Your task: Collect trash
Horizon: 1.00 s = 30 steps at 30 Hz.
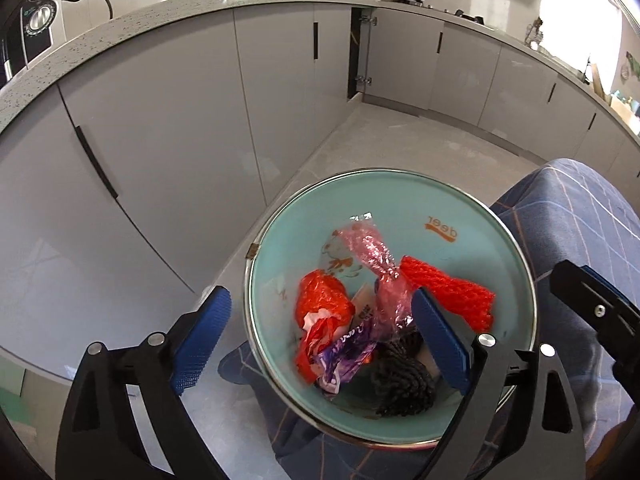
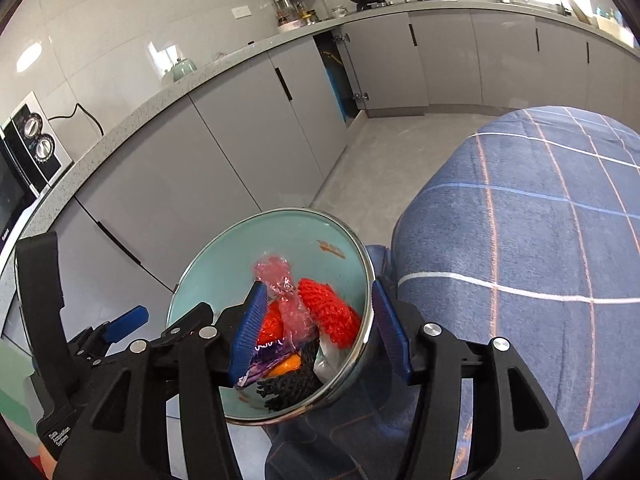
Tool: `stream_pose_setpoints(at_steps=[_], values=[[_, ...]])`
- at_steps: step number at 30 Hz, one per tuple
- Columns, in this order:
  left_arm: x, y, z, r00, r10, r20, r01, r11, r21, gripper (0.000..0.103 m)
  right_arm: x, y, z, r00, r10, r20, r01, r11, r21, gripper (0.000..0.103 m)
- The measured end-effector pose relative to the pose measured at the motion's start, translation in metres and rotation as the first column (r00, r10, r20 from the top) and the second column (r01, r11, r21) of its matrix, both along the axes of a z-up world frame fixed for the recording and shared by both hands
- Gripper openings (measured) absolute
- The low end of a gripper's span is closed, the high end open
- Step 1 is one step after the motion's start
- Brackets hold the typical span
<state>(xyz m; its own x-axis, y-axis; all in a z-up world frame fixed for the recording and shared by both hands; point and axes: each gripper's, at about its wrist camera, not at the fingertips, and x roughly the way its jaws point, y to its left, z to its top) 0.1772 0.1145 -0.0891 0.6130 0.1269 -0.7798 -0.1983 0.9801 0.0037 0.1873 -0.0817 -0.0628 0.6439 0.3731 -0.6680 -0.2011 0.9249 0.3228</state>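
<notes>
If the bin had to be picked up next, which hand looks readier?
Probably the right. The right gripper has its open jaws closely straddling the rim of the bin, one pad inside, one outside. The left gripper also straddles the rim, but gapes much wider.

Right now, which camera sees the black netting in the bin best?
The left wrist view: the black netting lies nearly whole at the bottom of the teal bin. In the right wrist view only part of it shows, behind the right gripper's left finger.
</notes>
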Motion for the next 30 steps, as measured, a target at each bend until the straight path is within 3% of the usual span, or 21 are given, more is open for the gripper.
stream_pose_setpoints(at_steps=[5, 10, 13, 18, 30], values=[[-0.008, -0.002, -0.002, 1.0, 0.007, -0.026, -0.006, 1.0, 0.018, 0.093, -0.007, -0.005, 0.001, 1.0, -0.005, 0.0, 0.005, 1.0, 0.006, 0.066], [-0.026, -0.005, -0.002, 0.999, 0.025, -0.028, -0.024, 0.999, 0.041, 0.097, -0.021, -0.01, 0.007, 1.0, -0.006, 0.012, 0.006, 1.0, 0.016, 0.084], [-0.043, -0.005, -0.002, 0.999, 0.041, -0.017, -0.04, 0.998, 0.054, 0.097, -0.034, -0.015, 0.012, 0.999, -0.009, 0.036, 0.008, 1.0, 0.019, 0.09], [-0.061, -0.009, 0.006, 0.994, 0.105, 0.013, -0.105, 0.994, 0.012, 0.097, -0.051, -0.024, 0.015, 0.999, -0.006, 0.049, 0.004, 1.0, 0.03, 0.09], [-0.105, -0.054, 0.026, 0.992, 0.094, 0.088, -0.1, 0.993, 0.063, 0.097, -0.092, -0.047, 0.034, 0.994, -0.013, 0.112, 0.009, 0.999, 0.04, 0.091]])
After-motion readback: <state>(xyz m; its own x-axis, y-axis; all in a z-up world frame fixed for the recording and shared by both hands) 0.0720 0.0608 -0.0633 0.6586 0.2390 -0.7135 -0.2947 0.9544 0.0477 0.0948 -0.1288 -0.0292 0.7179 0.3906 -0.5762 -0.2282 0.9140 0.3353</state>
